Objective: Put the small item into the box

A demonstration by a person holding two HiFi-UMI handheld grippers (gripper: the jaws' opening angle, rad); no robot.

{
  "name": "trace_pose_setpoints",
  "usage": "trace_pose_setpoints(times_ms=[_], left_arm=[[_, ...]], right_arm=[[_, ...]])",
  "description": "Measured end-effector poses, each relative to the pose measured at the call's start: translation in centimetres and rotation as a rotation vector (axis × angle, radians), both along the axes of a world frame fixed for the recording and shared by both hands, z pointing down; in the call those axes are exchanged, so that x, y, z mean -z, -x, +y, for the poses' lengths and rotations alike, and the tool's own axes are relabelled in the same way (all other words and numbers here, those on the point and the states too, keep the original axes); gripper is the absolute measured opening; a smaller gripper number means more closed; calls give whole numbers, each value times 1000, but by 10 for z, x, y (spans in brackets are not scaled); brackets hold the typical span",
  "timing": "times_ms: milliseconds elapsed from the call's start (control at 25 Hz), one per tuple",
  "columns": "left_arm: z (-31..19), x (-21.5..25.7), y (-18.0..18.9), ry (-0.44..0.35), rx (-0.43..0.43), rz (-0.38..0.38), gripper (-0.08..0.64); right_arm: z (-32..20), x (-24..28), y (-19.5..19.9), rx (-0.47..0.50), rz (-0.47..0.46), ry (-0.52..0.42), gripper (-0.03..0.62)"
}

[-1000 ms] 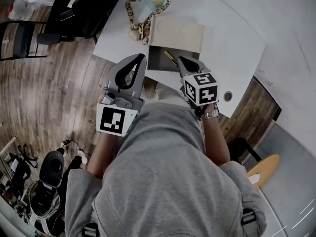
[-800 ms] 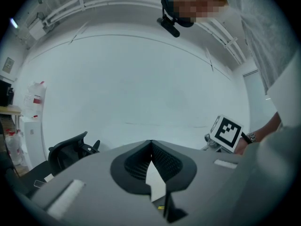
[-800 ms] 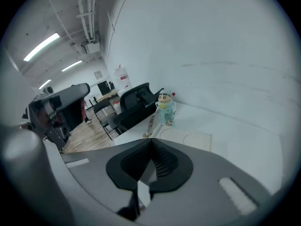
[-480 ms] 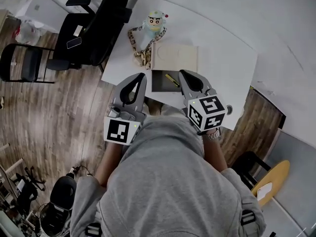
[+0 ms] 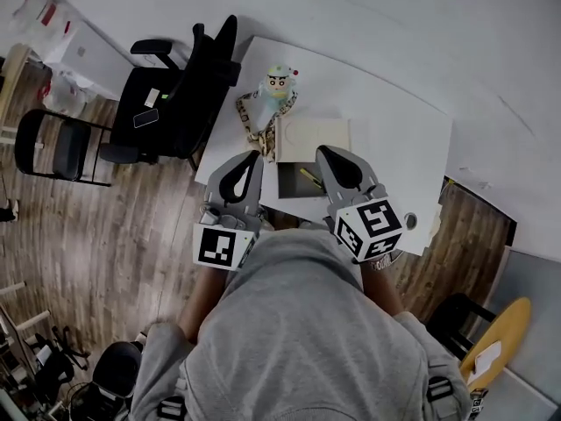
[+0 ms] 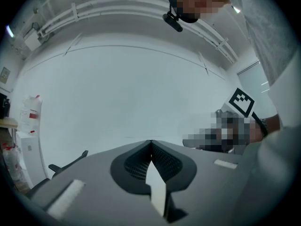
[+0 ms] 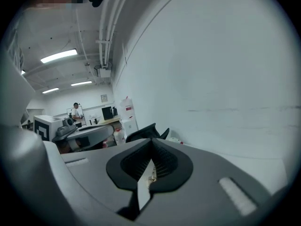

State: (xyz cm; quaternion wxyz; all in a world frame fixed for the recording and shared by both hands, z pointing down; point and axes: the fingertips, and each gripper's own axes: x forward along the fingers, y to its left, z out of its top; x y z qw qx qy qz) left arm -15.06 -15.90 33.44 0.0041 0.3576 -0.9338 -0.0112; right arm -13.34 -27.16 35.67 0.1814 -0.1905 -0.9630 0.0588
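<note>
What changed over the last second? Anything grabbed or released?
The head view has drawn back from the table, so it and the box look smaller; the left gripper and right gripper came back with the person. Nothing was gripped or released. Unchanged: both grippers shut and empty, the yellow item lying in the open box, the toy figure beside it.

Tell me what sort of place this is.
Probably an office or lab workroom: a white table, a black office chair, a wood-look floor and strip ceiling lights.
</note>
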Motion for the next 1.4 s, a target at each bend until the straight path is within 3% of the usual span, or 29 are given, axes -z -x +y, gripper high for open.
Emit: trace_pose_setpoints(times_ms=[320,720,1400], left_arm=[[5,30,15,-16,11,-76,3],[1,45,20,-30,-8,-98,3],[-6,40,12,-44,-27,-84,3]], right_arm=[[-11,51,2,-54,-148,3,14],[-21,77,-2,-101,-230,-20,14],[-21,70,-4,-107,-233,-29,14]])
